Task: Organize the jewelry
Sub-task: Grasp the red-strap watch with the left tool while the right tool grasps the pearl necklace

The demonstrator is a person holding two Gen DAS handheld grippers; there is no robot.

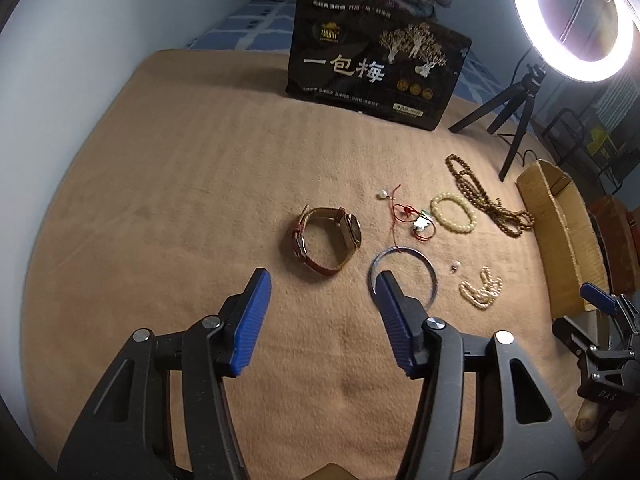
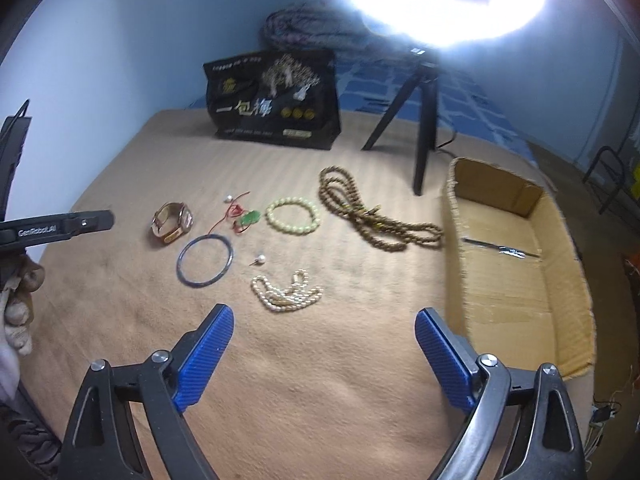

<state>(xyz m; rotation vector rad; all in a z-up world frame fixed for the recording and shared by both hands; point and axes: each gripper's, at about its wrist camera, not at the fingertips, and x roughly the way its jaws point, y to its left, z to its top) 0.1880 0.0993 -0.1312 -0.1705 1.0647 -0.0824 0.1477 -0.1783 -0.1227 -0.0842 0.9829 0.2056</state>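
Observation:
Jewelry lies spread on a tan blanket (image 1: 200, 200). A brown-strap watch (image 1: 328, 240) (image 2: 173, 222), a blue bangle (image 1: 424, 264) (image 2: 205, 261), a red cord with a green pendant (image 1: 412, 220) (image 2: 246, 216), a pale bead bracelet (image 1: 453, 213) (image 2: 293, 216), a brown bead necklace (image 1: 484, 196) (image 2: 372, 216), a pearl strand (image 1: 482, 292) (image 2: 286, 292) and a pearl stud (image 2: 260, 259). My left gripper (image 1: 322, 284) is open and empty, just before the watch and bangle. My right gripper (image 2: 324, 320) is open and empty, just before the pearl strand.
An open cardboard box (image 2: 516, 264) (image 1: 560, 232) stands at the right of the jewelry. A black snack bag (image 1: 376, 60) (image 2: 276, 100) stands at the back. A ring light on a tripod (image 1: 576, 16) (image 2: 420, 128) stands behind the box.

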